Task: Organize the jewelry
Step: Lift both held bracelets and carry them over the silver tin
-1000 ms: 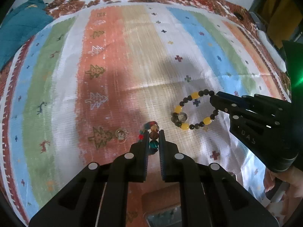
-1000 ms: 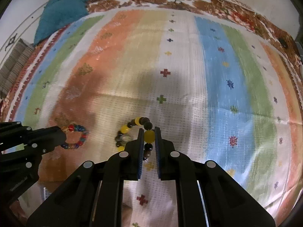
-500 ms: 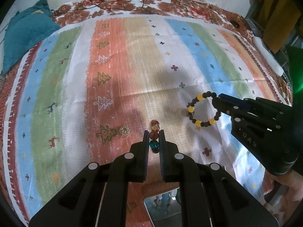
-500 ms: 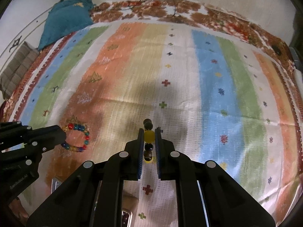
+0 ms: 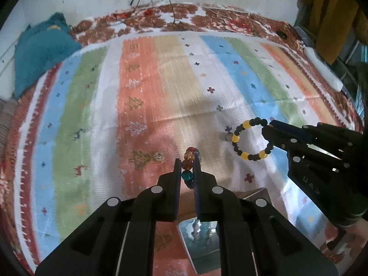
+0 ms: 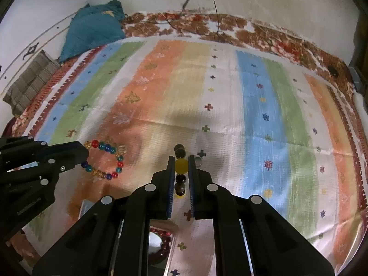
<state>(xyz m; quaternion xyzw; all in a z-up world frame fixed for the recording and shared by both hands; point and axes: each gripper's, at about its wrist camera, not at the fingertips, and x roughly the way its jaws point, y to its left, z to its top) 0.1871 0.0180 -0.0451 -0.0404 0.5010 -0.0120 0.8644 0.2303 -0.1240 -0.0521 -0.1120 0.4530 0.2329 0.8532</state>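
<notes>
Both bracelets now hang clear of the striped bedspread point(image 5: 230, 73), lifted since a second ago. Left gripper point(image 5: 186, 161) jaws pinch the multicoloured bead bracelet point(image 5: 187, 163); right gripper point(image 6: 180, 161) jaws pinch the black-and-yellow bead bracelet point(image 6: 181, 165), each loop dangling at the jaw tips.

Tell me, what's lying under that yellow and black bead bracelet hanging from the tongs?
Under the yellow and black bracelet, lifted by the right tongs, lies the striped cloth, with a small pale object beside the loop; it is too blurred to identify.
</notes>
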